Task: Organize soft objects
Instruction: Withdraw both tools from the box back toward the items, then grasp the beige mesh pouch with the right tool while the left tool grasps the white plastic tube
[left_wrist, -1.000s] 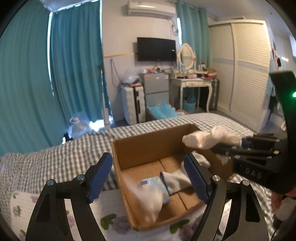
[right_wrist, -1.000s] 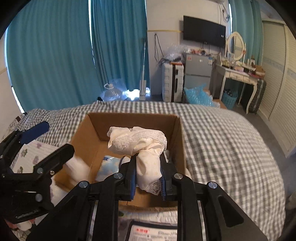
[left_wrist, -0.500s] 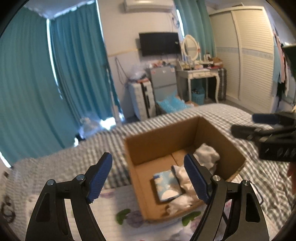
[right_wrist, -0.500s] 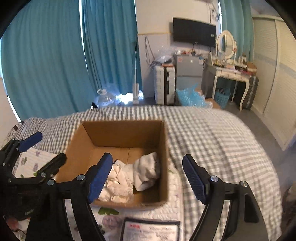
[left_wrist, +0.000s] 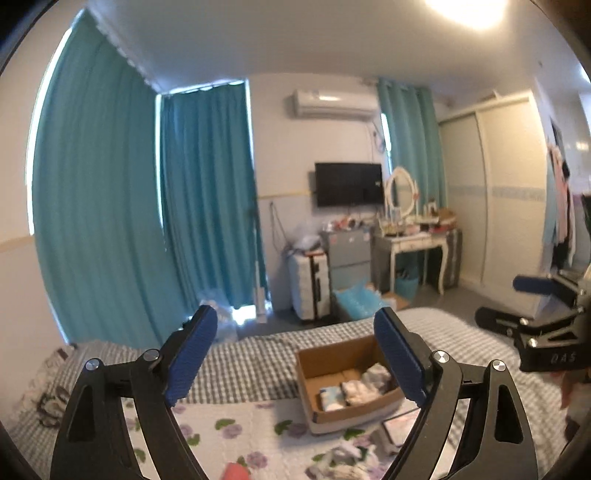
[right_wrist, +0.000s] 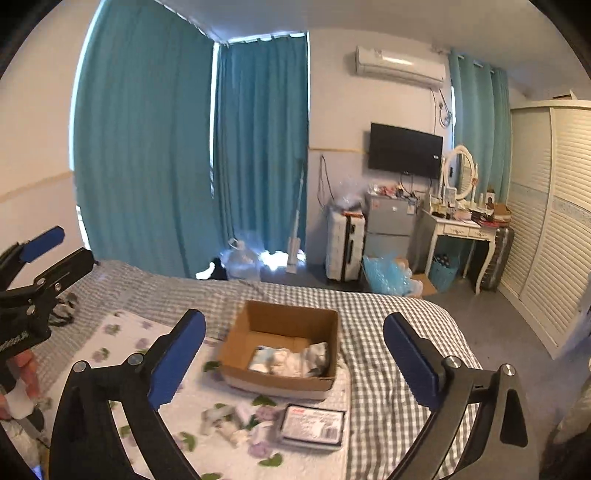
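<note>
An open cardboard box (right_wrist: 284, 321) sits on the bed and holds several white and pale blue soft items (right_wrist: 291, 360). It also shows in the left wrist view (left_wrist: 332, 356), with the soft items (left_wrist: 354, 387) inside. My right gripper (right_wrist: 293, 354) is open and empty, raised well above and behind the box. My left gripper (left_wrist: 295, 354) is open and empty, also high above the bed. More white soft pieces (right_wrist: 236, 424) lie on the floral sheet in front of the box.
A dark flat packet (right_wrist: 314, 424) lies beside the loose pieces. The bed has a grey checked cover (right_wrist: 388, 332) and a floral sheet (right_wrist: 122, 332). Teal curtains, a suitcase (right_wrist: 345, 243), a small fridge and a dressing table stand beyond the bed.
My right gripper opened and dropped the white lace garment into the box. Both grippers then pulled up and back, so the box looks much smaller now.
</note>
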